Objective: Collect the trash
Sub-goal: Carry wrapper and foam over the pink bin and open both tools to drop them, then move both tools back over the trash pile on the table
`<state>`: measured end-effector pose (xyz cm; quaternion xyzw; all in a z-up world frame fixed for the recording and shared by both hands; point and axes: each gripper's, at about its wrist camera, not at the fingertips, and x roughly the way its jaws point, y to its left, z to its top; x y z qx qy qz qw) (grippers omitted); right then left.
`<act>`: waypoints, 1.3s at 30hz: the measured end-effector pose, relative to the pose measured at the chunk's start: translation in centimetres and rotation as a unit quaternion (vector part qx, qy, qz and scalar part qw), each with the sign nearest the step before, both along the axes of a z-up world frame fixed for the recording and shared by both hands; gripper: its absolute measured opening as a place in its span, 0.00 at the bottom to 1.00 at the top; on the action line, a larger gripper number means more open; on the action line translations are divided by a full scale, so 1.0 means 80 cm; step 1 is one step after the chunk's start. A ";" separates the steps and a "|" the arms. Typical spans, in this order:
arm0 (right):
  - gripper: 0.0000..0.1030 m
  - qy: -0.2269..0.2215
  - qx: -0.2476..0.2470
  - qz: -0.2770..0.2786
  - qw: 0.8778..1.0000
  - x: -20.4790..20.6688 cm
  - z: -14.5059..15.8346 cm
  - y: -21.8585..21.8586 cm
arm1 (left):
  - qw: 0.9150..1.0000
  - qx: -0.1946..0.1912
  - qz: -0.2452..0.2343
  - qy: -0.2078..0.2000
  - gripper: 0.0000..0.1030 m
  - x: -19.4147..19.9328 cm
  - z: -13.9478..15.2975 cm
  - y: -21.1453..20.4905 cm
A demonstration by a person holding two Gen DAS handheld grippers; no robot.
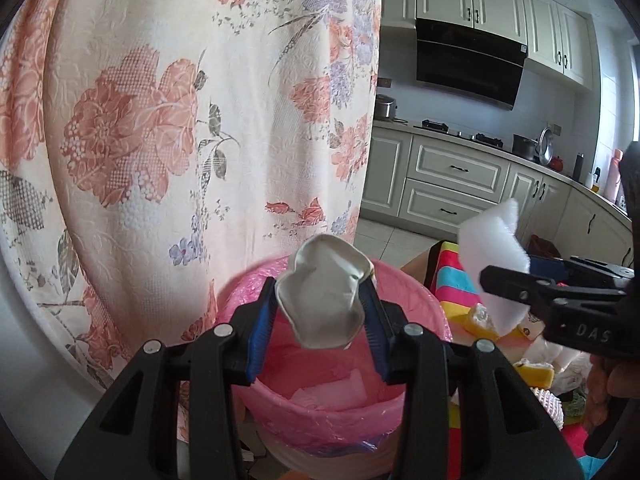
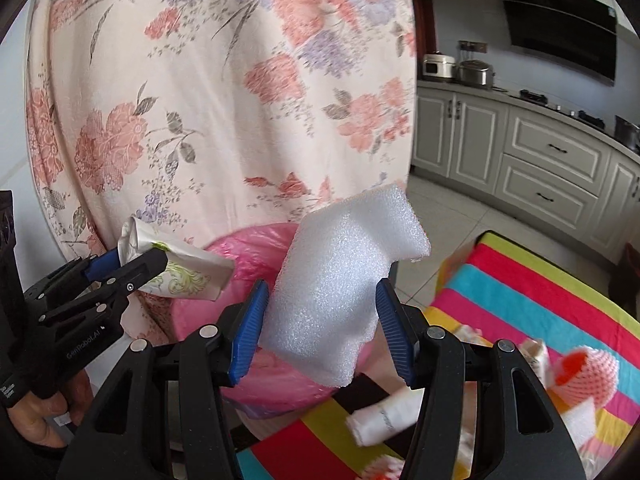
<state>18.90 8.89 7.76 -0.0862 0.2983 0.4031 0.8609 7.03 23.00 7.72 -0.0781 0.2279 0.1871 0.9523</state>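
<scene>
Left tool (image 1: 320, 312) is clamped on a crumpled paper cup (image 1: 324, 292), poised right over the pink-lined bin (image 1: 408, 396) for a clean drop. Right tool (image 2: 320, 332) grips a white foam chunk (image 2: 340, 292) just beside, next in line, I'd say.

Two hand-held grippers are raised side by side, both angled downward. The left gripper (image 1: 323, 308), black-framed with blue ribbed pads (image 1: 262, 330), has its jaws pressed against both sides of a crumpled paper wrapper (image 1: 324, 292). The right gripper (image 2: 322, 326) clamps a white foam block (image 2: 340, 292) between its own blue pads (image 2: 248, 330), the jaws set a little wider. Seen from the right wrist camera, bare fingers (image 2: 36, 412) of the person's left hand curl around that gripper's black handle at the lower left edge.
</scene>
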 end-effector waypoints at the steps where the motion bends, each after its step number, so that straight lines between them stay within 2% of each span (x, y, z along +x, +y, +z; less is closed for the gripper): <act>1: 0.52 0.001 -0.002 0.003 1.000 0.001 -0.002 0.007 | 1.000 -0.001 0.002 0.001 0.39 0.000 -0.001 0.002; 8: 0.55 0.009 -0.015 0.018 1.000 0.013 -0.015 0.038 | 1.000 -0.006 0.017 0.006 0.40 -0.001 -0.006 0.017; 9: 0.58 0.008 -0.017 0.019 1.000 0.014 -0.016 0.040 | 1.000 -0.008 0.016 0.007 0.41 0.000 -0.007 0.019; 10: 0.67 0.008 -0.017 0.020 1.000 0.015 -0.017 0.043 | 1.000 -0.011 0.015 0.006 0.42 0.001 -0.007 0.020; 12: 0.74 0.004 -0.017 0.019 1.000 0.018 -0.018 0.045 | 1.000 -0.011 0.018 0.006 0.53 0.001 -0.007 0.022; 18: 0.74 0.002 -0.019 0.006 1.000 0.022 -0.020 0.036 | 1.000 -0.018 0.015 -0.003 0.56 -0.002 -0.004 0.022; 27: 0.75 -0.003 0.000 -0.025 1.000 0.014 -0.010 -0.012 | 1.000 -0.016 0.010 -0.003 0.57 -0.007 -0.005 0.006; 30: 0.75 -0.007 0.004 -0.036 0.999 0.005 -0.011 -0.032 | 1.000 -0.017 0.000 -0.008 0.62 -0.009 -0.004 -0.006; 36: 0.75 -0.009 0.015 -0.066 0.998 -0.010 -0.011 -0.078 | 1.000 -0.015 -0.023 -0.012 0.63 -0.009 -0.001 -0.034; 39: 0.75 -0.008 0.021 -0.084 0.996 -0.015 -0.010 -0.107 | 0.999 -0.003 -0.031 -0.010 0.63 -0.006 -0.001 -0.057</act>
